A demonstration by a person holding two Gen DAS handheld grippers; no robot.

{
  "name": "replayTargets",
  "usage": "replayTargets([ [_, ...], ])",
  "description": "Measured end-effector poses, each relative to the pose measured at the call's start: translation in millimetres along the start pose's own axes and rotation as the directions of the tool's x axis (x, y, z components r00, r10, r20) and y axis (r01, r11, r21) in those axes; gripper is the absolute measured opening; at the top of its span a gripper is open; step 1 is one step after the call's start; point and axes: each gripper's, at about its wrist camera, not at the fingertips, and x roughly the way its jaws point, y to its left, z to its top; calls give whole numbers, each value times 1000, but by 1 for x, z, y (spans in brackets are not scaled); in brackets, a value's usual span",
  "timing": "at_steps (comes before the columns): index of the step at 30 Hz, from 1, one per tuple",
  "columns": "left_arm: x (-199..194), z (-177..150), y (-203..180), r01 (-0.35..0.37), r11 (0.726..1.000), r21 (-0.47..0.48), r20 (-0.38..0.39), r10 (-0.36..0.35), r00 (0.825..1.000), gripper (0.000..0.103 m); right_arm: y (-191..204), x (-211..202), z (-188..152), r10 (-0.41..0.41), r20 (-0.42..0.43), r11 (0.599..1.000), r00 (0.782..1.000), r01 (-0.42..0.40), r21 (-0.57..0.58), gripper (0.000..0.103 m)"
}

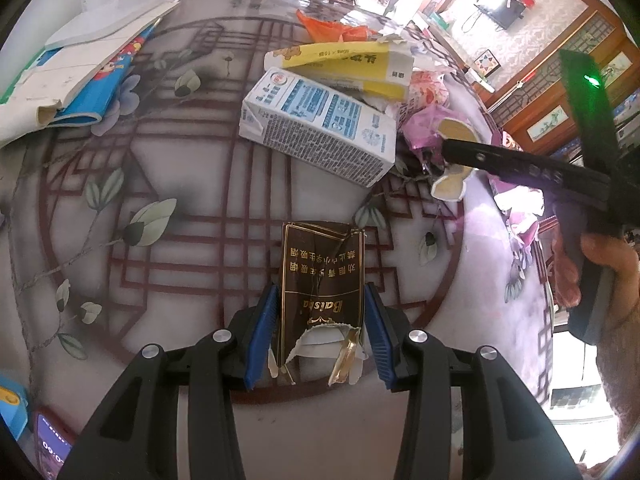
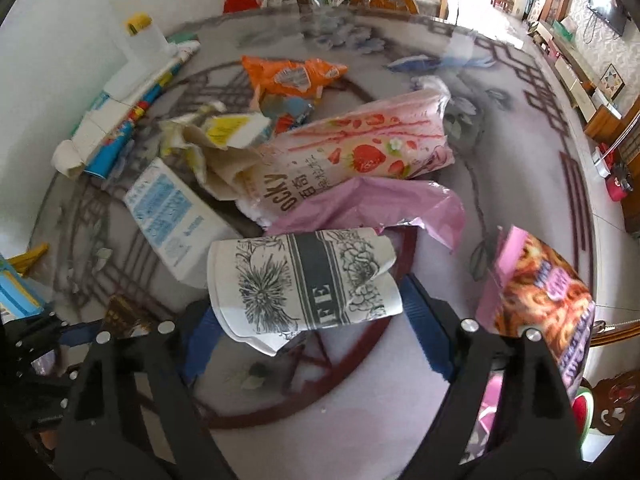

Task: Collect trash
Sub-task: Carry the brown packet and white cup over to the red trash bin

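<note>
The left gripper is down low over the patterned table, its blue pads spread apart on either side of a torn brown cigarette pack that lies flat on the glass; a small gap shows on each side, so the pads look just beside the pack rather than pressing it. Farther off on the table sits a white and blue milk carton on its side, with a yellow box just behind it and an orange wrapper farther still. Over on the far left lies a stack of books and papers.

The right gripper has a crumpled paper cup, white with a black flower print, lying crosswise between its blue pads. The pads stand wide and I cannot tell whether they touch the cup. Just beyond the cup is a crinkled pink wrapper, and past that a strawberry Pocky bag. A pink snack box stands near on the right. In the left-hand view the right gripper reaches in from the right toward the pile of pink wrappers, a hand wrapped round its handle
</note>
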Motion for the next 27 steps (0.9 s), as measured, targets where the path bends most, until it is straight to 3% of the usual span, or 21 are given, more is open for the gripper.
replayTargets([
  [10, -16, 6, -20, -2, 999, 41, 54, 0, 999, 40, 3, -90, -47, 32, 169, 992, 985, -53, 118, 82],
  [19, -37, 13, -57, 12, 997, 74, 128, -22, 992, 40, -14, -124, -86, 9, 227, 974, 974, -61, 220, 82],
  [27, -43, 12, -99, 24, 993, 116, 156, -42, 987, 40, -51, -146, -113, -29, 261, 953, 965, -52, 297, 82],
])
